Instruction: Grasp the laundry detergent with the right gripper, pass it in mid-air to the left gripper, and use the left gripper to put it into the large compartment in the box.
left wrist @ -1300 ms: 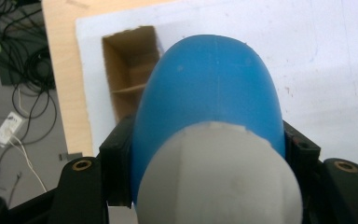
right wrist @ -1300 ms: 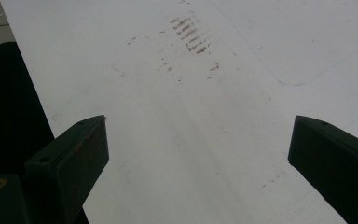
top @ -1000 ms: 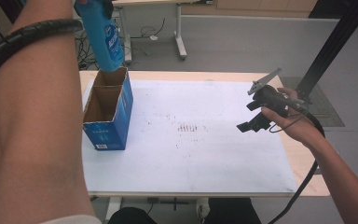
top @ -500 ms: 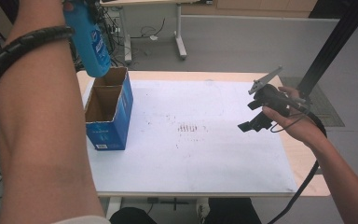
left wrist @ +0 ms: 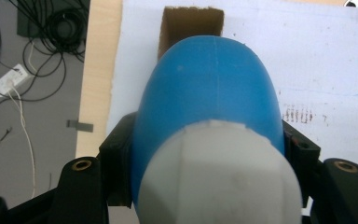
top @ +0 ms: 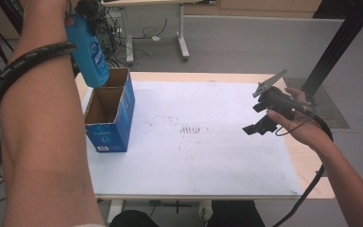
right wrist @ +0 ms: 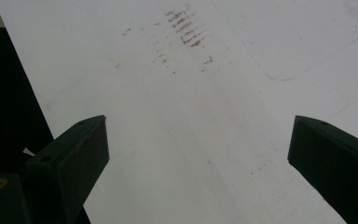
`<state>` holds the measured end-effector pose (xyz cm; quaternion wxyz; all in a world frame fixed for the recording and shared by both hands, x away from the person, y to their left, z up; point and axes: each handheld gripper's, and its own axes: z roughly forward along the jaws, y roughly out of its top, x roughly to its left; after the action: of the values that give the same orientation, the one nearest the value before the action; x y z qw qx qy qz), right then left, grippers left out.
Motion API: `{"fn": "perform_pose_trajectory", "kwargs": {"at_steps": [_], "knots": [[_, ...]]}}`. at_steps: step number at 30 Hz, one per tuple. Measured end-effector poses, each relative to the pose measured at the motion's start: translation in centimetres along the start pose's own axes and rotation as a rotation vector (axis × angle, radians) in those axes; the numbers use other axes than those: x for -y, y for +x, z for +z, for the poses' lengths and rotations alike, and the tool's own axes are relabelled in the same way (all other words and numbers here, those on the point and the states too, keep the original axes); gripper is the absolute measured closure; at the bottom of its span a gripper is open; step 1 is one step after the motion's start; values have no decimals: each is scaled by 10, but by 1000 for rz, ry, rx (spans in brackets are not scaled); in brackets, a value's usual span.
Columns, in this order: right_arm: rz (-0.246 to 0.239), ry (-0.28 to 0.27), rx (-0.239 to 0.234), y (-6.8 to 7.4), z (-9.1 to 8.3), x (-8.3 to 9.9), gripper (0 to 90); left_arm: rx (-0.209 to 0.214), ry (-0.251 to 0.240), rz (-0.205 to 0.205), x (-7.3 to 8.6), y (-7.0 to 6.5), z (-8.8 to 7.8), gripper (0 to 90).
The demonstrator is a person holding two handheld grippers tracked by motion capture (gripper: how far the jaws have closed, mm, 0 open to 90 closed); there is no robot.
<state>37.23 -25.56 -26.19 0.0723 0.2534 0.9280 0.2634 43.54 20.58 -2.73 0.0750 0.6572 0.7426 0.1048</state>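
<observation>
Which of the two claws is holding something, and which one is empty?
The left claw is shut on the blue bottle; the right claw stands open, empty.

A wooden table [top: 307,165] carries a white sheet [top: 208,142]; an open blue cardboard box [top: 111,113] stands on the sheet's left edge.

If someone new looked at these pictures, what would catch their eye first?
Probably the blue bottle, gripped by the left gripper and held in the air above the open blue cardboard box at the table's left. Next, the right gripper, jaws wide apart, hovering over the stained white mat.
</observation>
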Motion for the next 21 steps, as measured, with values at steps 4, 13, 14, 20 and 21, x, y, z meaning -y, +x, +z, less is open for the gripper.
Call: {"fn": "perform_pose_trajectory", "kwargs": {"at_steps": [4, 13, 14, 20, 21], "knots": [[-4, 5, 7, 1, -1, 0, 52, -2, 10, -1, 1, 2, 9, 371], [-15, 23, 15, 2, -1, 0, 52, -8, 25, 2, 5, 6, 28, 371], [-16, 24, 16, 2, -1, 0, 52, -5, 30, 1, 6, 7, 31, 371], [-23, 34, 19, 3, -1, -1, 52, 1, 50, -3, 9, 11, 47, 372], [-23, 39, 20, 3, 0, -1, 52, 1, 51, -3, 9, 12, 50, 372]]}}
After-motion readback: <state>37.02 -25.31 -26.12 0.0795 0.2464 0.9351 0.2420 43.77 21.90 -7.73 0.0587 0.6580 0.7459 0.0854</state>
